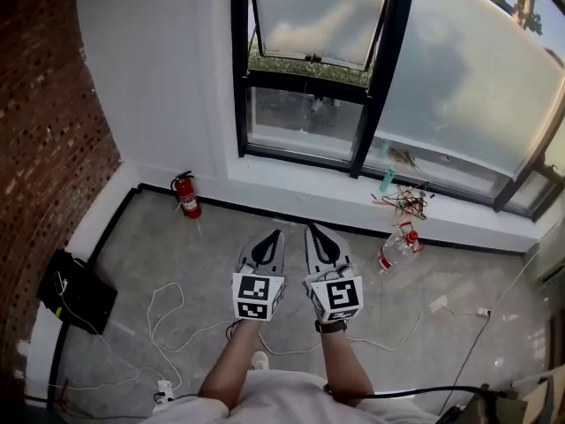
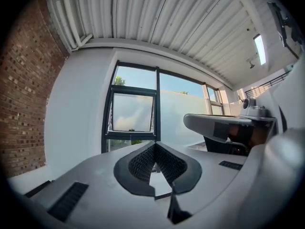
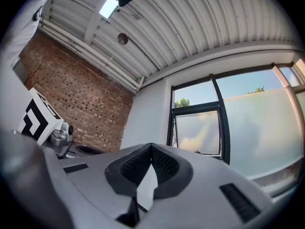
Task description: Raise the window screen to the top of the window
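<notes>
Bare forearms (image 1: pixel 340 365) reach out from just under the camera, each hand carrying a gripper, and the two sit side by side, close together but not touching. Left gripper (image 1: pixel 274 234) has its jaws pressed together with nothing between them, and the right gripper (image 1: pixel 312 229) is likewise closed and empty (each gripper's own view shows the ribbed pads meeting at a point). Ahead of both, well apart from the tips, stands the black-framed window (image 1: pixel 240 69), its upper sash (image 1: pixel 313 16) tilted outward; which part of it is the window screen I cannot tell. Off to the left of the left gripper runs a brick wall (image 1: pixel 44 140). Low on that same side a black case (image 1: pixel 78 291) sits on the concrete floor (image 1: pixel 168 237). A clear bottle (image 1: pixel 394 253) with a red cap lies near the right gripper, on its right, and a red fire extinguisher (image 1: pixel 186 196) stands ahead and to the left of the left gripper, at the foot of the wall.
</notes>
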